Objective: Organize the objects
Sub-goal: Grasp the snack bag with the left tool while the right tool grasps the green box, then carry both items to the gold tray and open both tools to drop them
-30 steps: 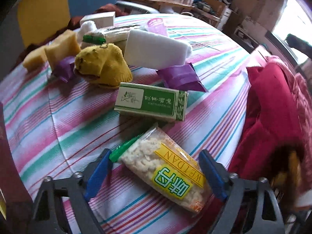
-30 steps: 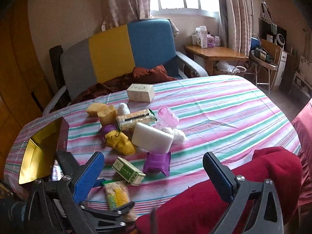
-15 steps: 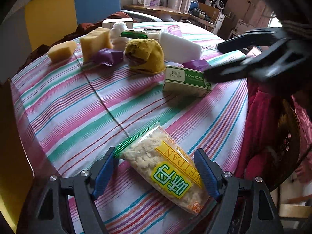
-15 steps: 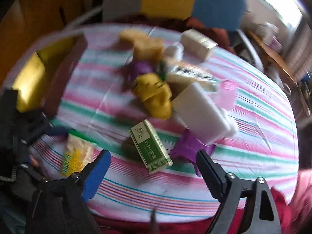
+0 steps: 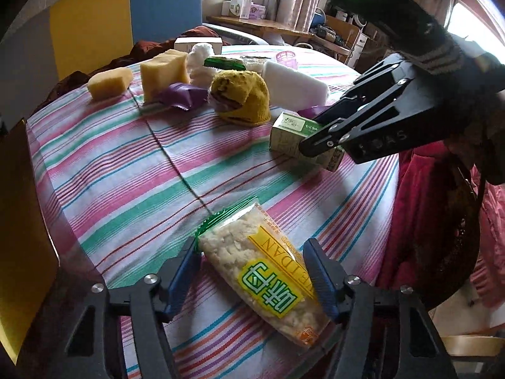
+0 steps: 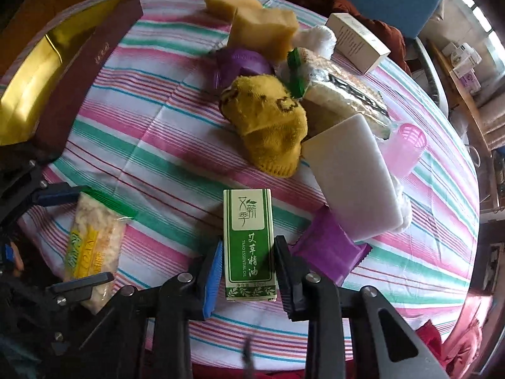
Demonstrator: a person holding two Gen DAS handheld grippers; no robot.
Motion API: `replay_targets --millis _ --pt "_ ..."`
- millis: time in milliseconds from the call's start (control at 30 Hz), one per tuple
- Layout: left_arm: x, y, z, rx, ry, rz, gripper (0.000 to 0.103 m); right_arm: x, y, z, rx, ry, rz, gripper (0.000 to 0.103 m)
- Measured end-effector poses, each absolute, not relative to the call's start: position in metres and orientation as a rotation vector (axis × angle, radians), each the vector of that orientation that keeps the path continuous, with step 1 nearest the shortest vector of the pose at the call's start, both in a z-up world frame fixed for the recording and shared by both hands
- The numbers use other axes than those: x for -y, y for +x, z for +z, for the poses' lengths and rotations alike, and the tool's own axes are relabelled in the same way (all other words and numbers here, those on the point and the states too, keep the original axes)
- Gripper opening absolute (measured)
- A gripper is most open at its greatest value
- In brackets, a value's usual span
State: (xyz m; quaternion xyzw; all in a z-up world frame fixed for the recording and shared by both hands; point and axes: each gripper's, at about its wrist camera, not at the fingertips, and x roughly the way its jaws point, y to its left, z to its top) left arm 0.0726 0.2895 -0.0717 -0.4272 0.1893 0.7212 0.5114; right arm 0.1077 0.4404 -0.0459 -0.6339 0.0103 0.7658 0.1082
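**Two Grabbers, Two Things**

From the left wrist view, the left gripper [image 5: 252, 271] has its blue fingers spread wide, one on each side of the snack bag [image 5: 265, 278]. The bag lies flat on the striped tablecloth [image 5: 126, 164]. The fingers were wider a second ago and have come in closer, but I do not think they squeeze the bag yet. Up at 2 o'clock the right gripper [image 5: 311, 145] has swung into this view. It was not there a second ago. Now it sits right at the green box [image 5: 290, 135].

From the right wrist view, the right gripper [image 6: 247, 273] has its fingers close on both sides of the green box [image 6: 247, 237], and they look like they touch it. A second ago this gripper was high up and far off, with fingers wide. At 12 o'clock sit the yellow sock [image 6: 268, 126] and the white block [image 6: 347, 177], well apart from the box. The gold tray [image 6: 28, 88] waits at 10 o'clock.

I think both things are about to be picked up, maybe to go in that tray.
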Motion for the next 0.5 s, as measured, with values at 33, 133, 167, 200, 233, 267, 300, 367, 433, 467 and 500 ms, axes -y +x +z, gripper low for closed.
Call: replay_targets --millis 33,133,167,200,233,267,300,367,433,467,500 --pt "-0.288 0.074 -0.070 -0.450 -1.025 1.738 0.061 -0.441 0.112 -0.041 -0.055 -1.840 2.270 0.031" --pt "-0.286 0.074 -0.068 -0.428 -1.025 1.726 0.057 -0.442 0.125 -0.028 -0.119 -1.768 2.312 0.031" --pt "-0.285 0.074 -0.068 -0.424 -1.022 1.728 0.056 -0.442 0.127 -0.025 -0.135 -1.750 2.321 0.031" --pt "-0.284 0.075 -0.068 -0.416 -1.021 1.725 0.055 -0.443 0.132 -0.020 -0.165 -1.715 2.338 0.031" --pt "-0.282 0.075 -0.067 -0.402 -1.019 1.714 0.054 -0.444 0.135 -0.015 -0.189 -1.687 2.349 0.031" --pt "-0.281 0.075 -0.066 -0.395 -1.014 1.713 0.054 -0.448 0.133 -0.009 -0.204 -1.669 2.354 0.031" --pt "-0.279 0.076 -0.063 -0.389 -1.004 1.714 0.054 -0.446 0.136 -0.004 -0.231 -1.633 2.370 0.031" --pt "-0.275 0.076 -0.056 -0.360 -0.982 1.712 0.054 -0.440 0.128 -0.005 -0.259 -1.594 2.386 0.031" --pt "-0.270 0.075 -0.047 -0.340 -0.955 1.727 0.054 -0.438 0.129 0.001 -0.284 -1.557 2.403 0.031" --pt "-0.267 0.074 -0.042 -0.326 -0.946 1.731 0.054 -0.437 0.130 0.004 -0.295 -1.539 2.412 0.031" --pt "-0.264 0.073 -0.037 -0.312 -0.937 1.734 0.054 -0.442 0.128 0.003 -0.303 -1.528 2.420 0.031"
